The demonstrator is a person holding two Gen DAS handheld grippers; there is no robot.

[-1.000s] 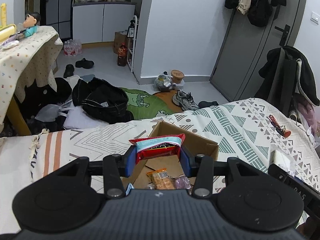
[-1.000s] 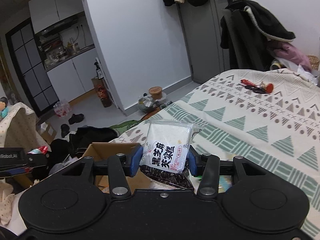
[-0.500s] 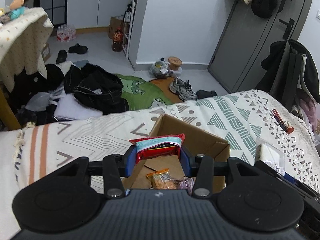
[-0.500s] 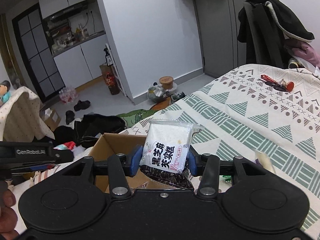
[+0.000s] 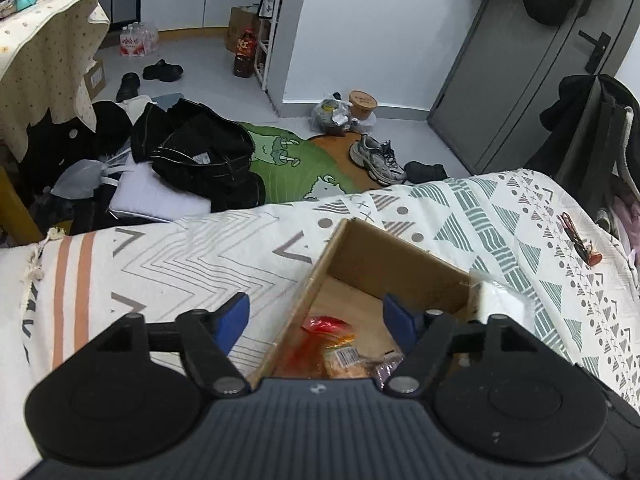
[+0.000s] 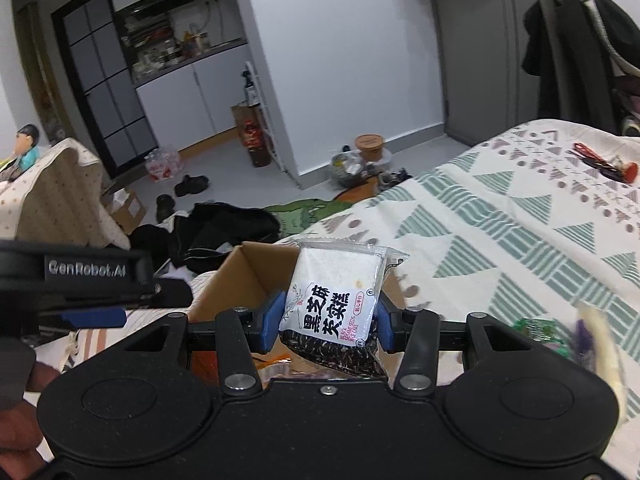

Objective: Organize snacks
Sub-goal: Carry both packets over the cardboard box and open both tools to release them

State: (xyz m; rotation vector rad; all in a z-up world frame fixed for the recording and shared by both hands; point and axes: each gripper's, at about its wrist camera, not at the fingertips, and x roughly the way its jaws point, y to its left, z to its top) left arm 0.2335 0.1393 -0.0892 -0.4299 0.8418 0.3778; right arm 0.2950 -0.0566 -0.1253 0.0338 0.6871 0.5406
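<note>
A cardboard box point(image 5: 384, 264) on the patterned bed point(image 5: 520, 216) already holds several packets, among them a blurred red snack point(image 5: 324, 340). The left tool point(image 5: 316, 316) hangs above it, jaws spread and empty. The right tool point(image 6: 326, 322) grips a clear-topped black sesame rice cake packet point(image 6: 336, 300), apparently next in; more wrappers point(image 6: 540, 330) wait nearby.

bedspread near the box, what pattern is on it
The bedspread is white with green striped triangles and grey dots; the right wrist view shows it best.
</note>
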